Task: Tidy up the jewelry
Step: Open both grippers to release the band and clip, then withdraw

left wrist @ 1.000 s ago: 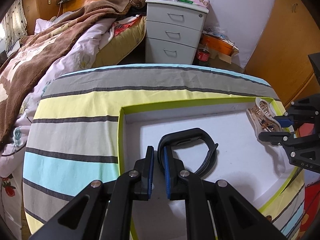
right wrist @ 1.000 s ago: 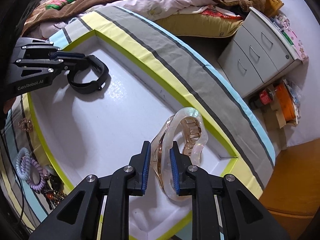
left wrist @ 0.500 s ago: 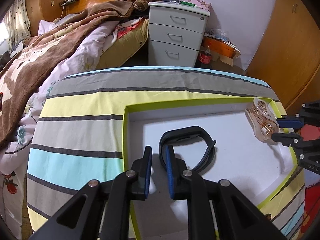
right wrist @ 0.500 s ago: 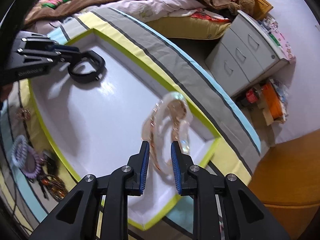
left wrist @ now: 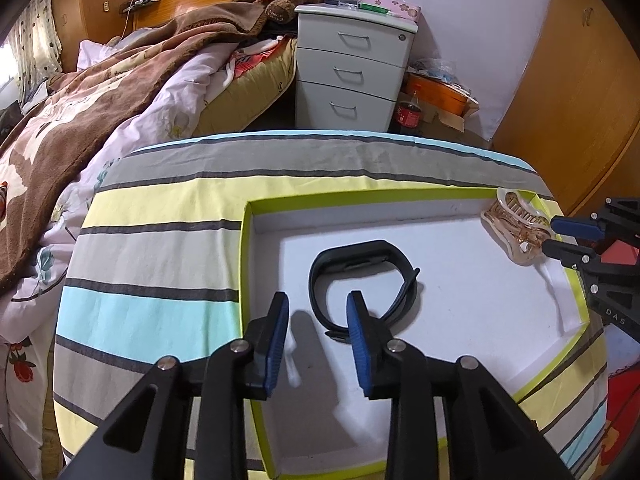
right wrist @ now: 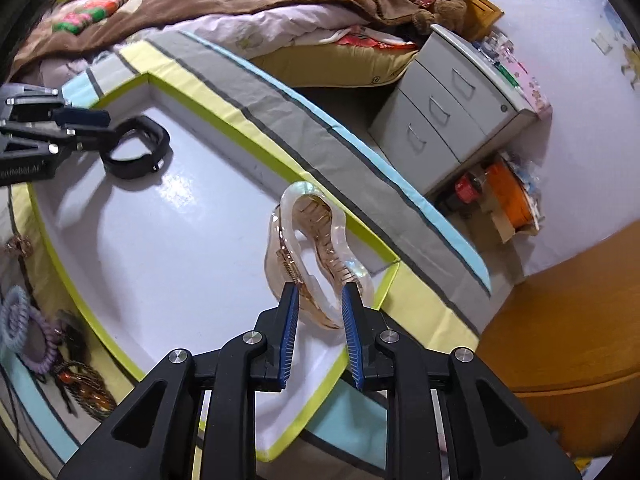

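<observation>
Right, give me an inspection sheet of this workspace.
Surface: striped cloth under a white tray with lime-green rim.
Job's things: black wristband and translucent peach hair claw clip lie in the tray.
Clutter: purple coil hair ties and beaded pieces beside the tray.
Grippers: left gripper opening, one finger inside the wristband loop; right gripper straddles the clip, grip unclear.
Cables: nothing seen.
Surroundings: bed with brown blanket, grey drawer unit.

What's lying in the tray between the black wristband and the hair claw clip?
Nothing: only bare white tray floor between the black wristband and the hair claw clip, clearest in the right wrist view.
</observation>
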